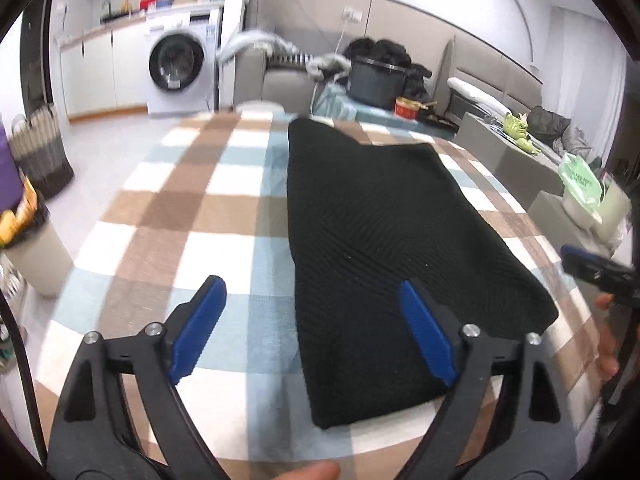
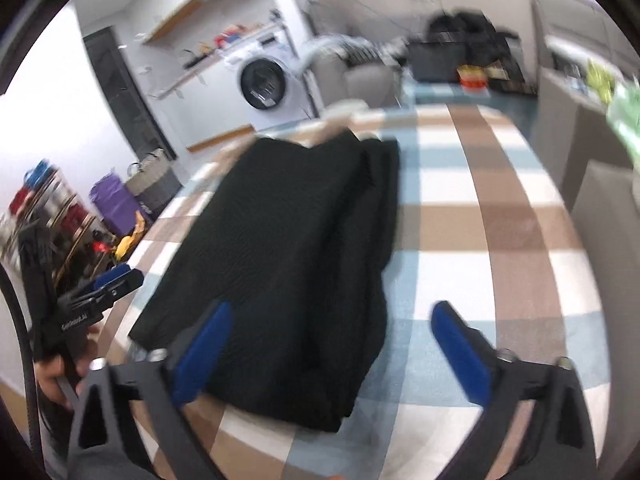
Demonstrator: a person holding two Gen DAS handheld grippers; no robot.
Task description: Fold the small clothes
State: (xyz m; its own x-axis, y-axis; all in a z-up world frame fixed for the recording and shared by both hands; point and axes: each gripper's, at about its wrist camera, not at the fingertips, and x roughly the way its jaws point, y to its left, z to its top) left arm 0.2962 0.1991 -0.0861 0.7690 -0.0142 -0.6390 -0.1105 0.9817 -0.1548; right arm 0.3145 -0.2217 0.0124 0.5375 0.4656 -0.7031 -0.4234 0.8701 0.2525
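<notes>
One garment: folded black knit (image 1: 384, 240) flat on checked tablecloth (image 1: 192, 208)
Left gripper (image 1: 312, 320): spread, empty; knit at 1 o'clock, under its right finger
Right gripper (image 2: 332, 344): spread, empty; knit at 11 o'clock

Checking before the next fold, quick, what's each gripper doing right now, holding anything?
Left gripper: open, holding nothing; black garment lies on the checked tablecloth.
Right gripper: open wide, holding nothing, above the garment's near end.
</notes>
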